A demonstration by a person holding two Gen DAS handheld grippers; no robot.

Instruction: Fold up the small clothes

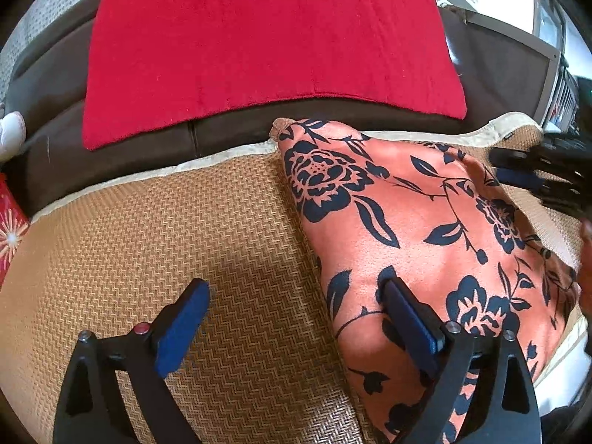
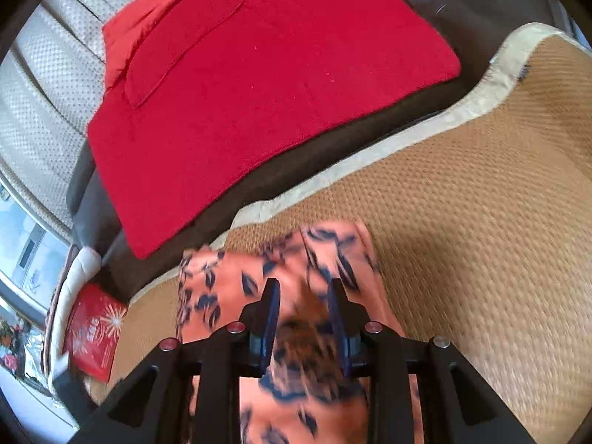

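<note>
The garment, a small salmon-orange piece printed with dark navy flowers, lies on a woven tan mat with a cream border. The mat rests on a dark brown upholstered seat; a cream perforated backrest rises behind it.

The left gripper hangs low over the mat with its blue-padded fingers spread wide, holding nothing. One finger is over bare mat. The other is over the near left part of the garment, and contact there cannot be confirmed.

The right gripper has its fingers drawn in on a bunched fold of the garment, which passes between the pads and is blurred in the right wrist view. In the left wrist view this gripper appears at the garment's far right edge.

A red towel lies flat on the brown seat beyond the mat, apart from the garment. A smaller red piece lies on top of it. A red bag with a starburst print sits at the left end of the mat, next to a white object that cannot be identified.
</note>
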